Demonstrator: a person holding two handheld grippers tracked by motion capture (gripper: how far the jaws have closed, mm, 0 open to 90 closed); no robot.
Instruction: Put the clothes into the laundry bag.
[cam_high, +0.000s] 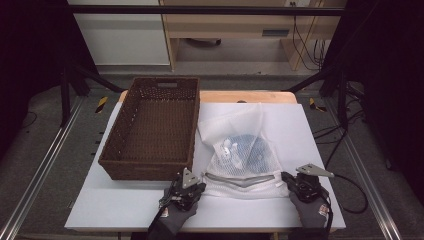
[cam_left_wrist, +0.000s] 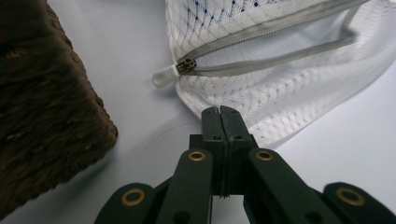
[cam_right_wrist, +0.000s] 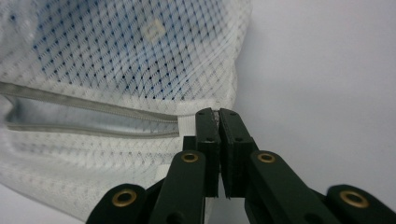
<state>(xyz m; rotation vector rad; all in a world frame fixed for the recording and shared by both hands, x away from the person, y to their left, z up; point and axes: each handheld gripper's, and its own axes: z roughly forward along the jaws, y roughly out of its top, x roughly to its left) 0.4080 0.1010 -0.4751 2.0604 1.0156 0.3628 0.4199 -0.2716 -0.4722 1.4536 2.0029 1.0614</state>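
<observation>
In the high view the white board (cam_high: 125, 205) covers the table, and the mesh bag (cam_high: 240, 150) lies at the centre right of the frame, just beside the brown basket (cam_high: 150, 130) in the centre left. The bag's near edge sits close to the lower edge of the board, so little free room stays there. To the right of the bag the board is bare up to its right edge, and a bare strip also runs below the basket at the lower left.

Both gloved hands come in from the bottom of the frame. The left gripper (cam_high: 186, 186) is at the bag's lower left corner, and the right gripper (cam_high: 300, 181) is at its lower right corner.

In the left gripper view the left gripper (cam_left_wrist: 219, 109) has its 2 jaws clenched together with its tips at the edge of the mesh, below the zipper pull (cam_left_wrist: 175, 72). In the right gripper view the right gripper (cam_right_wrist: 218, 112) is also clenched, right at the end of the open zipper (cam_right_wrist: 93, 119). Whether either one pinches fabric, I cannot tell.

Something blue inside the bag is blurred by the mesh.
</observation>
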